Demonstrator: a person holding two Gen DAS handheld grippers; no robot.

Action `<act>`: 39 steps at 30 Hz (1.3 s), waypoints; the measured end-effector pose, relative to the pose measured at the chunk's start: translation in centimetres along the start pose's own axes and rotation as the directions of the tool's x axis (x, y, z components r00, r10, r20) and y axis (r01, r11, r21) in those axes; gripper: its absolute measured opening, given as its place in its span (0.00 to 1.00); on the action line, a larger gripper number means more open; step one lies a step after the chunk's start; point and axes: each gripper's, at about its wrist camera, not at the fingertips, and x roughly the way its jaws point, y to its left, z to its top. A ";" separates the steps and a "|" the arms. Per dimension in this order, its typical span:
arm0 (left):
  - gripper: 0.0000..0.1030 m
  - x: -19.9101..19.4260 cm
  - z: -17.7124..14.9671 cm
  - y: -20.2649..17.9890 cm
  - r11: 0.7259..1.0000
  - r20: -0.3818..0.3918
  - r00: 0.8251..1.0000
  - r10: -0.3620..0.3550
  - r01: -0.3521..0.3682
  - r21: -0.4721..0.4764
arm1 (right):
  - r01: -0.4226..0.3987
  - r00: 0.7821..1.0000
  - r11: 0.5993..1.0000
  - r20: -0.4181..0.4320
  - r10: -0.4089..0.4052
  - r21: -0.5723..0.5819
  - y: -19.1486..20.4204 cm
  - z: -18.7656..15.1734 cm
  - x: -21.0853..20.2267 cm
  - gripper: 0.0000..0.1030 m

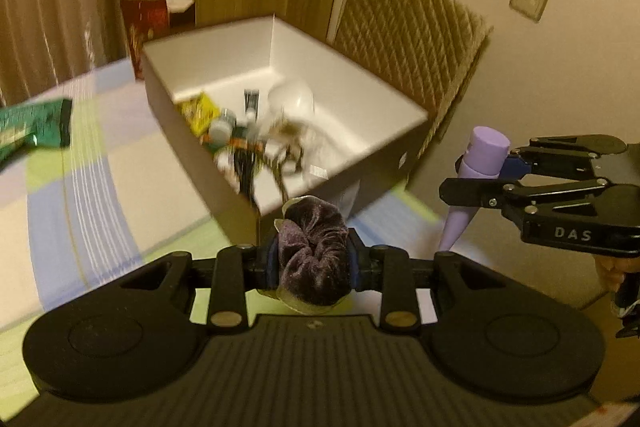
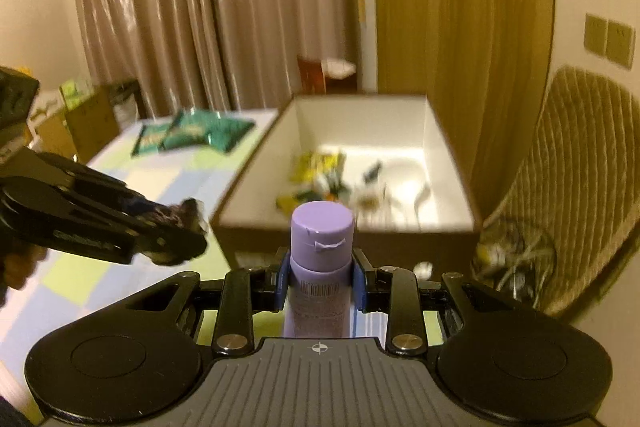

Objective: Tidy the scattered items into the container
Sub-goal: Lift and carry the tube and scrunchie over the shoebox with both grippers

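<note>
At lower centre of each view, your left gripper (image 1: pixel 314 263) pinches a soft, compressible velvet scrunchie (image 1: pixel 312 251), your right gripper (image 2: pixel 320 277) clamps a smooth lilac tube (image 2: pixel 320 267) below its cap, both short of the box (image 2: pixel 256 167).

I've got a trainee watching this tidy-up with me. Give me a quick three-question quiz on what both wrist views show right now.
1. True or false: the left gripper holds a dark velvet scrunchie.
2. What does the right gripper hold: A) green packet, B) lilac tube, C) nothing?
3. Where are the green packets?

Key: 1 true. 2 B. 3 On the checked cloth, left of the white box, not inside.
</note>
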 end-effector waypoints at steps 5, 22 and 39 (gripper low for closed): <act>0.26 0.0 3.5 0.8 1.000 0.066 0.998 -0.004 0.004 -0.001 | -0.032 0.996 0.999 0.089 0.032 0.003 -1.3 4.1 -0.3 0.28; 0.26 5.9 10.3 4.0 0.998 0.074 0.996 0.042 -0.039 -0.042 | -0.001 1.000 1.000 0.029 0.002 -0.029 -6.2 9.9 9.3 0.28; 0.26 13.8 11.8 6.6 0.992 -0.046 0.994 0.102 -0.105 -0.064 | 0.054 0.986 0.992 -0.152 -0.072 -0.116 -9.0 9.8 18.7 0.28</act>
